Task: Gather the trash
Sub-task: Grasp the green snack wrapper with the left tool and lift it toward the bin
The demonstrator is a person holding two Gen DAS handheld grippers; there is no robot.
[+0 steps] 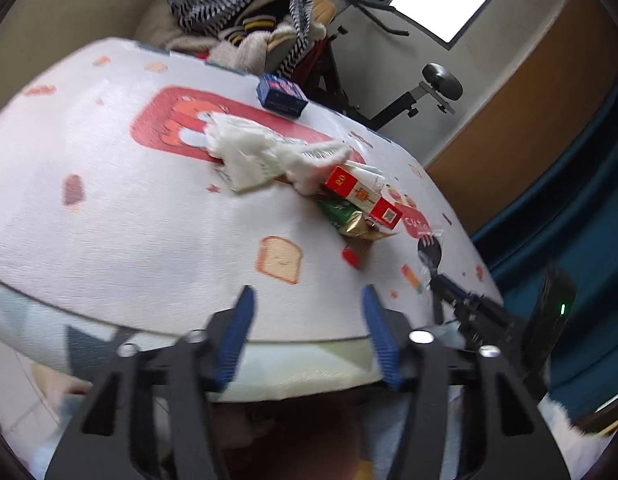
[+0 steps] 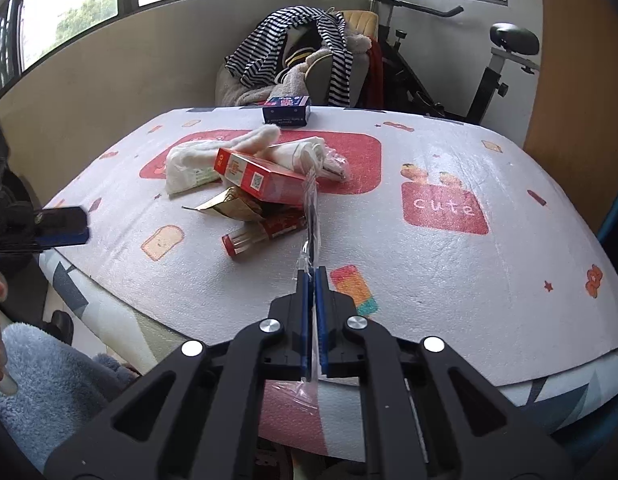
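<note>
Two claws: mine, one in each hand, both low at the 6 o'clock edge of the table (image 2: 449, 184).
Right claw (image 2: 314, 276): pinched tight on a black plastic fork in its clear wrapper (image 2: 311, 220), which stuck out toward 12 o'clock.
Left claw (image 1: 307, 300): jaws spread wide, nothing between them, over the near table edge.
Trash heap: red carton (image 2: 261, 178), white tissue (image 2: 189, 166), gold wrapper (image 2: 229, 206) and red-capped tube (image 2: 261, 236), piled at 11 o'clock from my right claw.
Blue box (image 2: 287, 110): apart, at the far 12 o'clock edge.
</note>
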